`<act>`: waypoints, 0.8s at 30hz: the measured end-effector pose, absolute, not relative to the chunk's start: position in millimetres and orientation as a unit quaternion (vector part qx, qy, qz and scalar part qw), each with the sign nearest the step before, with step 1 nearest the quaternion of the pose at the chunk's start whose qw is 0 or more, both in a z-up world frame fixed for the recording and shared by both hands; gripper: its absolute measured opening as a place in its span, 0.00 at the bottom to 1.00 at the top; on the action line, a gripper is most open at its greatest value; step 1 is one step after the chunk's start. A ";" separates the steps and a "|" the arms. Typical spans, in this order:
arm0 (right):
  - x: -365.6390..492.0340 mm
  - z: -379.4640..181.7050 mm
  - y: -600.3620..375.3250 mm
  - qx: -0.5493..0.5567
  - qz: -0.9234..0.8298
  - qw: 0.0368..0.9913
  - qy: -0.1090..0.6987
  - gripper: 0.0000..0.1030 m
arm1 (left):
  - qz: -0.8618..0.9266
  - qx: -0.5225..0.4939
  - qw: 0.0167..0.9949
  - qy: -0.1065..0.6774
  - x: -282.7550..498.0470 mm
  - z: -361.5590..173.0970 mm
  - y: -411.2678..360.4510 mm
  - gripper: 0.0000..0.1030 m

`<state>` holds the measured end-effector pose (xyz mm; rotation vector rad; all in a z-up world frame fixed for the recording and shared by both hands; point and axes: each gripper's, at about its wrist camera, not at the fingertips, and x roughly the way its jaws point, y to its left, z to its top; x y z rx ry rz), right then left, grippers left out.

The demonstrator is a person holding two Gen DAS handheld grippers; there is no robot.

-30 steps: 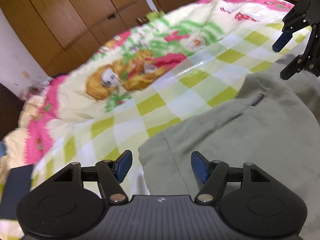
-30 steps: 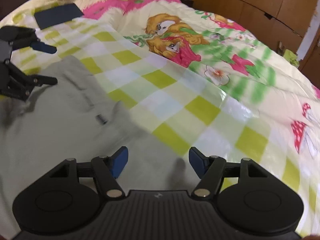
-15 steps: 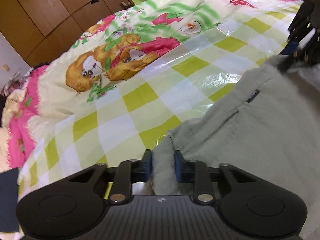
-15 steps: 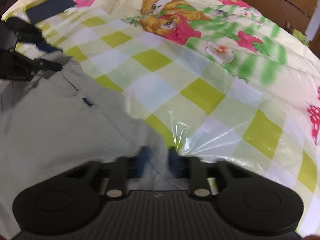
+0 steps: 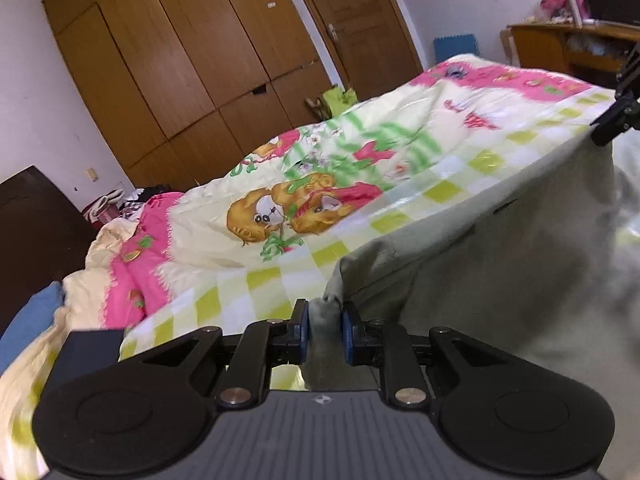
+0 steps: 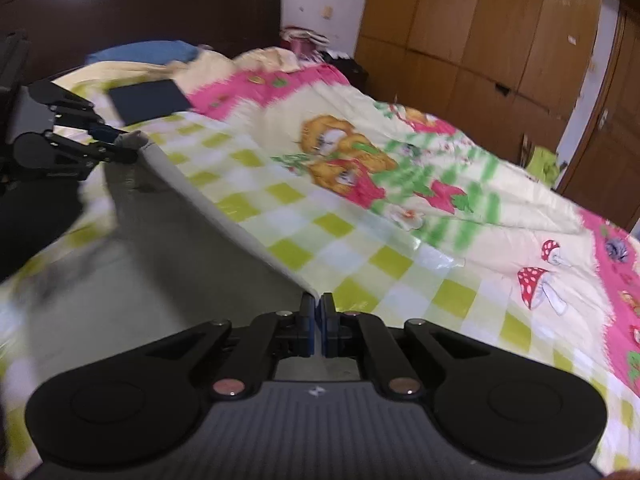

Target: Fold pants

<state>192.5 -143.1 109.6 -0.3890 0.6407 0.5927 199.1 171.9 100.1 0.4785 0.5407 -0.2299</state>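
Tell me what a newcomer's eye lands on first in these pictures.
First the loud quilt covering the bed, with cartoon bears at its middle, pink borders and green checks. Next, the grey-green pants stretched above it between the left gripper and right gripper, each clamped on an edge. Behind stands a brown wooden wardrobe.

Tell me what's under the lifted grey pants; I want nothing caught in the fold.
Under the pants, held up by left gripper and right gripper, only the checked quilt shows at the edges. The bed beneath the hanging cloth is hidden.
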 end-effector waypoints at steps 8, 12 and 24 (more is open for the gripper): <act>82.3 41.7 -116.8 -0.141 0.317 0.840 0.417 0.02 | -0.108 0.208 0.922 0.308 89.0 52.5 188.5 0.32; 71.9 2.8 -99.9 -0.142 0.303 0.831 0.444 0.02 | -0.084 0.224 0.916 0.322 77.3 19.5 192.8 0.32; 75.3 1.1 -82.2 -0.240 0.286 0.839 0.396 0.23 | -0.075 0.254 0.912 0.314 58.6 -5.1 187.5 0.34</act>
